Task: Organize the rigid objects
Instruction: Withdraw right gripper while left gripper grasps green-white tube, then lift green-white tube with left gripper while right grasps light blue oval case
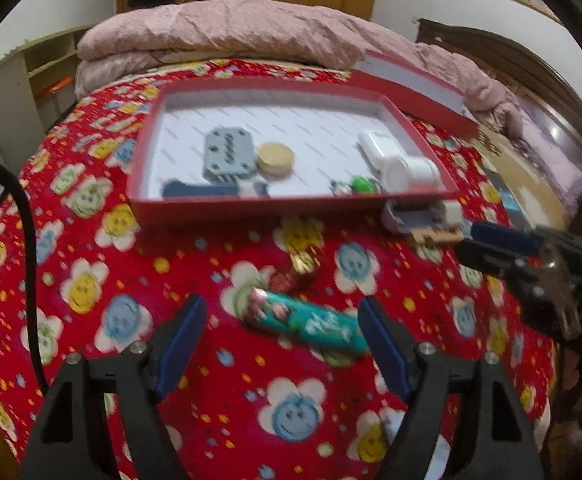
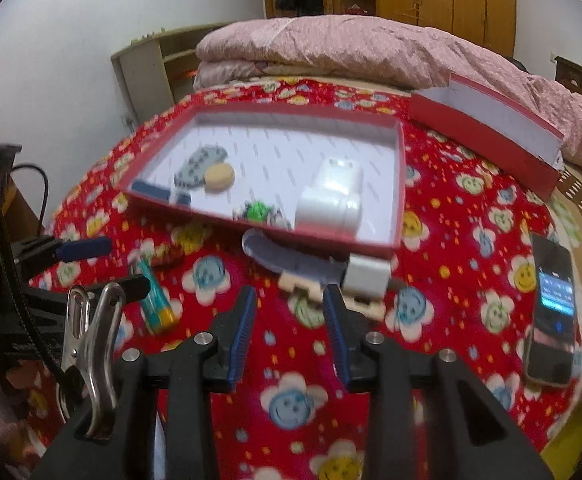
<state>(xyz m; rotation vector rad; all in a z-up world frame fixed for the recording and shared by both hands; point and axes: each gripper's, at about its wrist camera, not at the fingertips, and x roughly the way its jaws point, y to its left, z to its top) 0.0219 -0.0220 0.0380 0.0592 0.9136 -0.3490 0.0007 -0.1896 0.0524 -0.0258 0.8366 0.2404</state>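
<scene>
A: While both claws hang over the bed, where is everything set against the red box (image 1: 251,206)?

B: The box lies open on the flowered red bedspread (image 1: 91,280). Inside it sit a grey block (image 1: 229,154), a tan round disc (image 1: 275,158) touching that block, a dark blue bar (image 1: 199,190) by the near wall, a small green piece (image 1: 361,184) and a white plastic part (image 1: 395,160) toward the right end.

A: And outside the box?

B: Just in front of its near wall, at the right end, lie a grey curved piece (image 2: 287,258), a white cube (image 2: 365,276) and a beige wooden piece (image 2: 303,284), close together. Further forward of the box lies a teal tube (image 1: 311,322), with a small red wrapped sweet (image 1: 287,280) between it and the box.

A: The claws?

B: The left claw (image 1: 281,346) stands wide open, its blue pads on either side of the teal tube, not touching it. The right claw (image 2: 289,328) is open more narrowly with nothing between the pads, pointing at the beige piece.

A: Anything else?

B: The box's lid (image 2: 487,140) rests behind the box to the right, and a phone (image 2: 551,308) lies to the right of it.
</scene>
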